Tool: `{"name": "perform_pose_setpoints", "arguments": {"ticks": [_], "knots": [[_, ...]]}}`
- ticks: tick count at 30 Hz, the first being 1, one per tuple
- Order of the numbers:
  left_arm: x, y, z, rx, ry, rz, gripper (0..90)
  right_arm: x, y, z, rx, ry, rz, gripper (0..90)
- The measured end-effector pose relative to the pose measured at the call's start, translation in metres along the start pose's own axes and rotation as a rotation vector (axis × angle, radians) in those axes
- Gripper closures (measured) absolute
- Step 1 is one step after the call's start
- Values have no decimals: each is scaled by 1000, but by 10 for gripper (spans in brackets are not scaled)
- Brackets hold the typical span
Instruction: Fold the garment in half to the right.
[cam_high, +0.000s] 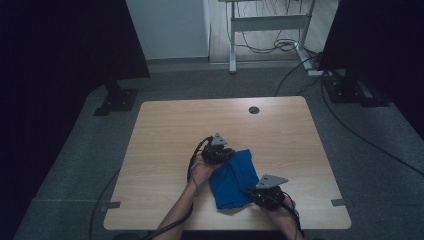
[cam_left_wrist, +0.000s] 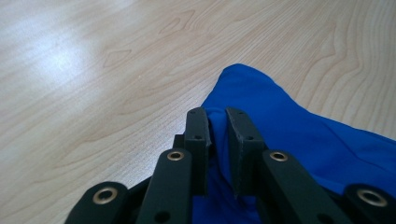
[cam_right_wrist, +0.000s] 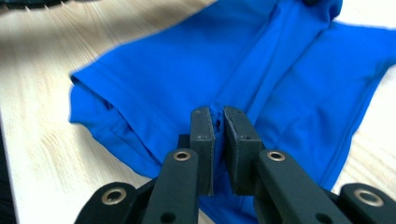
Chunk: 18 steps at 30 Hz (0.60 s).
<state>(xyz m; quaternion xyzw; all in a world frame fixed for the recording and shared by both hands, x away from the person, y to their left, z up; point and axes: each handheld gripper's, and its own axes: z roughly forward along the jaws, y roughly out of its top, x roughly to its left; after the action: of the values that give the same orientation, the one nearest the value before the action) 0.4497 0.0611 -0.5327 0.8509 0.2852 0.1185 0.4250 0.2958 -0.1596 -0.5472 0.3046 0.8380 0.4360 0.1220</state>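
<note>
Two grippers cover parts of the blue cloth (cam_high: 233, 179) lying on the table (cam_high: 165, 130) near its front edge. Left gripper (cam_left_wrist: 218, 122) and right gripper (cam_right_wrist: 218, 120) each stand nearly closed, pinching a fold of fabric.

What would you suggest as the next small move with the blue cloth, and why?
Probably lower both ends onto the table and let go: the left gripper and right gripper each pinch an end of the folded blue cloth, which already lies mostly flat.
</note>
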Motion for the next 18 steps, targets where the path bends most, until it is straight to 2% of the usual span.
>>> {"name": "perform_pose_setpoints", "arguments": {"ticks": [6, 9, 12, 14, 16, 18], "knots": [[6, -8, 9, 20, 8, -18, 743, -1, -6, 4, 24, -11, 10, 816], [10, -9, 8, 5, 17, -32, 683, -2, -7, 5, 21, -10, 22, 815], [14, -6, -5, -20, 59, -24, 638, -2, -9, 5, 15, -8, 22, 814], [16, -3, -16, -50, 67, -40, 605, -2, -9, 5, 13, -8, 21, 811], [18, -1, -30, -70, 51, -62, 592, -2, -10, 4, 12, -7, 22, 804], [14, -3, -40, -73, 28, -63, 574, -2, -9, 5, 12, -6, 21, 803]]}}
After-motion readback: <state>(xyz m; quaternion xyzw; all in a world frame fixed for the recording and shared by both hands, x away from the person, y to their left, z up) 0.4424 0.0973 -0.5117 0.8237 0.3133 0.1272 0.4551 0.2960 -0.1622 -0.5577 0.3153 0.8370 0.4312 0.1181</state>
